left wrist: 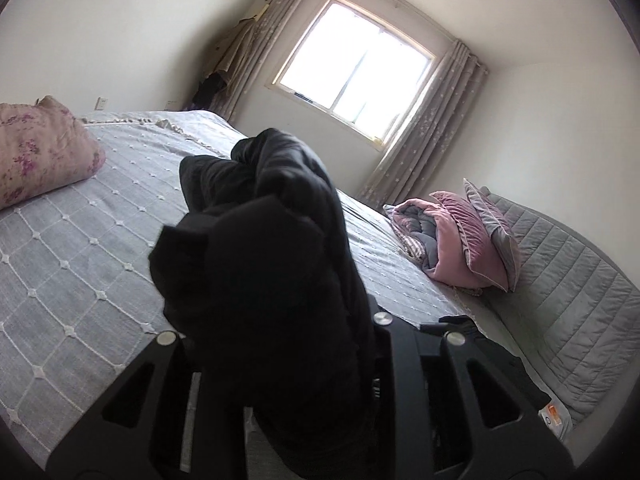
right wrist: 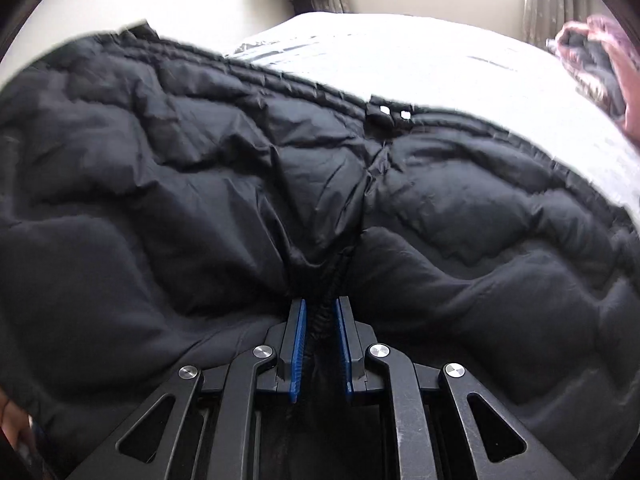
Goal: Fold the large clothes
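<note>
Both tongs have hold of the black quilted jacket point(right wrist: 280, 160), so the step in hand looks like lifting and carrying one part of it over for a fold. The right tongs point(right wrist: 320, 320) pinch a gathered seam of the fabric between their blue pads point(right wrist: 298, 344), the jaws nearly pressed together. The left tongs point(left wrist: 280, 340) are buried under a bunched black fold of the same jacket point(left wrist: 260, 248); their fingertips are hidden, yet the cloth rises out from between them and stands clear above the bed point(left wrist: 80, 248), so they appear to be clamped on it.

The next move probably calls for laying the raised bunch down flat across the body of the jacket and keeping the right-hand pinch steady so the padding does not slide.

The right wrist view shows the jacket's broad quilted panel spread toward the bed's far edge, with a snap tab point(right wrist: 394, 114) on its hem. The left wrist view alone shows the window point(left wrist: 352, 68), the floral pillow point(left wrist: 36, 148) at the bed's left edge and the pink bedding point(left wrist: 460, 240) by the headboard point(left wrist: 580, 264).
</note>
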Demonstrator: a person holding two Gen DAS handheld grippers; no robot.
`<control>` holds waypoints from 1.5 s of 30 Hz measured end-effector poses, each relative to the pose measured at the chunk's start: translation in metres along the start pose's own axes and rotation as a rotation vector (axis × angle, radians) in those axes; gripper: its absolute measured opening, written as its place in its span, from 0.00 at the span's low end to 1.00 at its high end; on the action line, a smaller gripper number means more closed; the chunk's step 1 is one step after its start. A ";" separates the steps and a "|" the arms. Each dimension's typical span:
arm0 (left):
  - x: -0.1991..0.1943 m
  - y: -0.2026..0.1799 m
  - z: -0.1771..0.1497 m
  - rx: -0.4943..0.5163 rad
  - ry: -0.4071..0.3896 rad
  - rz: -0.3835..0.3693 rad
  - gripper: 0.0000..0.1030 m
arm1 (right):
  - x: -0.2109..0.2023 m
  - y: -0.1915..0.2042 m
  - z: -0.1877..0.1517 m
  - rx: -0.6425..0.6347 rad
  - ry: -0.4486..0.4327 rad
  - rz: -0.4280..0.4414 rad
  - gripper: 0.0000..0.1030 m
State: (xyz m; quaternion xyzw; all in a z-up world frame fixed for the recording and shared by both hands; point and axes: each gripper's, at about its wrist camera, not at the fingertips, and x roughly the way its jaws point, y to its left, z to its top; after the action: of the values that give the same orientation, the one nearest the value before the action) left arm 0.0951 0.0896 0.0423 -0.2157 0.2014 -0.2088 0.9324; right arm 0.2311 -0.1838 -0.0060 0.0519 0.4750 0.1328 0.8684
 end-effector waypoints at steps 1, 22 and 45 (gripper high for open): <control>0.000 -0.005 -0.001 0.016 0.000 -0.005 0.26 | 0.002 -0.003 0.000 0.016 0.002 0.012 0.15; 0.044 -0.175 -0.036 0.533 0.067 -0.145 0.26 | -0.137 -0.206 -0.043 0.551 -0.214 -0.076 0.15; 0.045 -0.122 -0.035 0.065 0.423 -0.561 0.73 | -0.216 -0.186 -0.063 0.443 -0.336 0.064 0.70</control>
State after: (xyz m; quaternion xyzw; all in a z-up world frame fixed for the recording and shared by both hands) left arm 0.0788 -0.0430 0.0600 -0.1848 0.3162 -0.5030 0.7829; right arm 0.1011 -0.4248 0.0949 0.2767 0.3398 0.0426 0.8979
